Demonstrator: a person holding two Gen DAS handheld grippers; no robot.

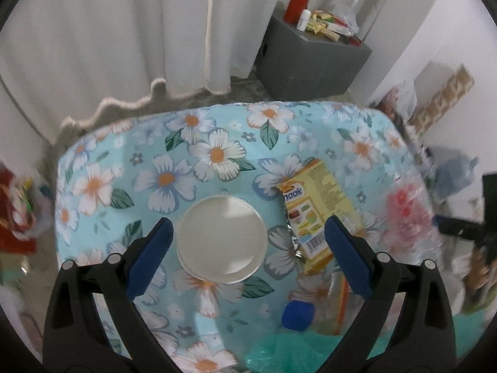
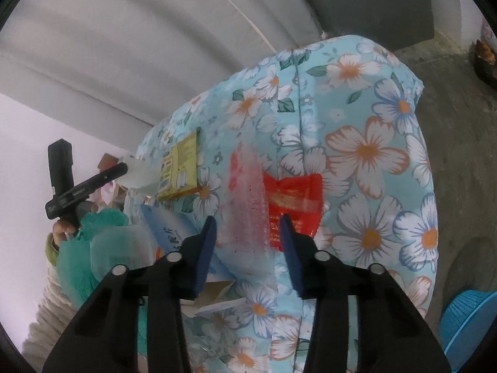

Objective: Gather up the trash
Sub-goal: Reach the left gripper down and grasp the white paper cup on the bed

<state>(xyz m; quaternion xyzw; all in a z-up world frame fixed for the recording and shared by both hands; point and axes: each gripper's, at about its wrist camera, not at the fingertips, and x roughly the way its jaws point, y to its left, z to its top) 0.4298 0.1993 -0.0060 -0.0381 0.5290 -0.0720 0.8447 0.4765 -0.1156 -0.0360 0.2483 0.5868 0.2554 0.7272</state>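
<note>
Trash sits all over the flowered bench (image 1: 102,186). Left claw (image 1: 248,239) hangs wide over a white round lid (image 1: 222,239), gripping nothing; the yellow snack box (image 1: 323,205) sits just beside its right finger, so a sloppy close could nudge the box rather than catch the lid. Near the bench's front edge there's a green mesh bag (image 1: 279,351), contents hidden. Right claw (image 2: 247,233) is narrowed around a clear pink-printed wrapper (image 2: 245,192), can't tell if it's pinched yet. That film looks slippery and could slide out, or the red packet (image 2: 295,202) gets dragged along.
</note>
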